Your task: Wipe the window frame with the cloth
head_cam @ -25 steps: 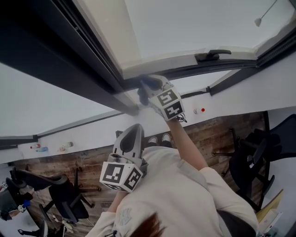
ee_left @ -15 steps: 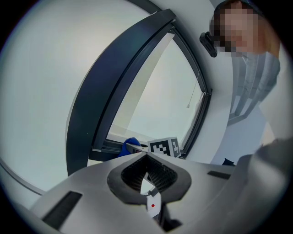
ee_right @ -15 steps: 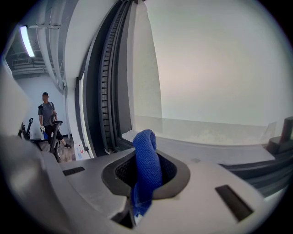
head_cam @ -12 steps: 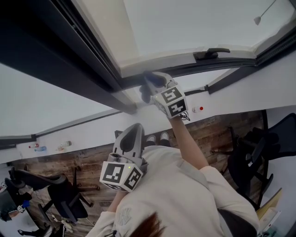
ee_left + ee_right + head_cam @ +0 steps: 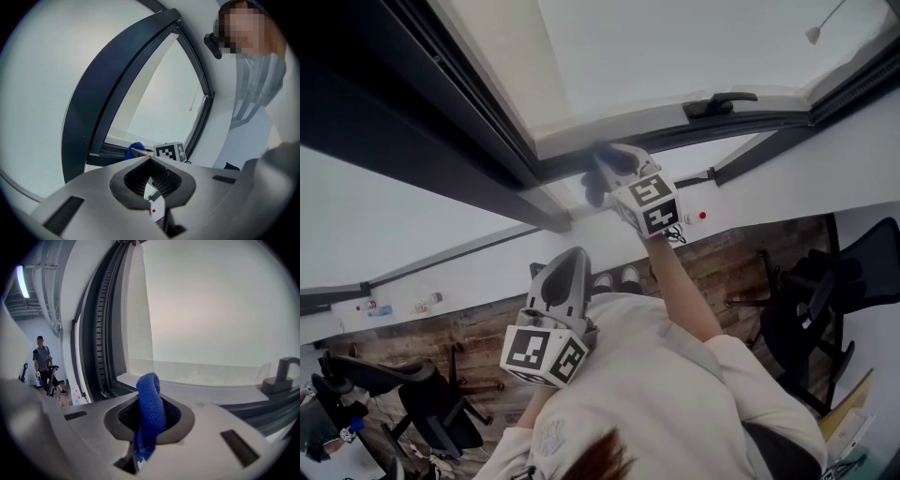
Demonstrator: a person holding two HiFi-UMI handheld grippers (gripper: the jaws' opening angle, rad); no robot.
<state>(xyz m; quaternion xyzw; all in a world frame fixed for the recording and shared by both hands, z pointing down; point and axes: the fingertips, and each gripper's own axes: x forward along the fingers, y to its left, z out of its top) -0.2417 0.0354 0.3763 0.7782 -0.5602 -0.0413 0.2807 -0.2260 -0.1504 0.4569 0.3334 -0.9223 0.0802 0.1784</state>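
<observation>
In the head view the right gripper (image 5: 602,167) covers most of the cloth (image 5: 592,190), so its contact with the window frame (image 5: 769,119) cannot be confirmed; the frame runs off both side edges, and the items (image 5: 425,302) on the far-left ledge (image 5: 487,264) are too small to identify.

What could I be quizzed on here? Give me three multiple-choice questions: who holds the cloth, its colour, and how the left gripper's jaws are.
1. The cloth is held by: A the left gripper; B the right gripper; C neither.
2. The cloth is: A red; B blue; C yellow.
3. The left gripper's jaws are: A wide apart; B gripping the cloth; C together, empty.

Answers:
1 B, the right gripper view shows it pinched between those jaws, up by the window frame.
2 B, it is plainly blue in that view.
3 C, the left gripper view shows the tips meeting with nothing between them.
</observation>
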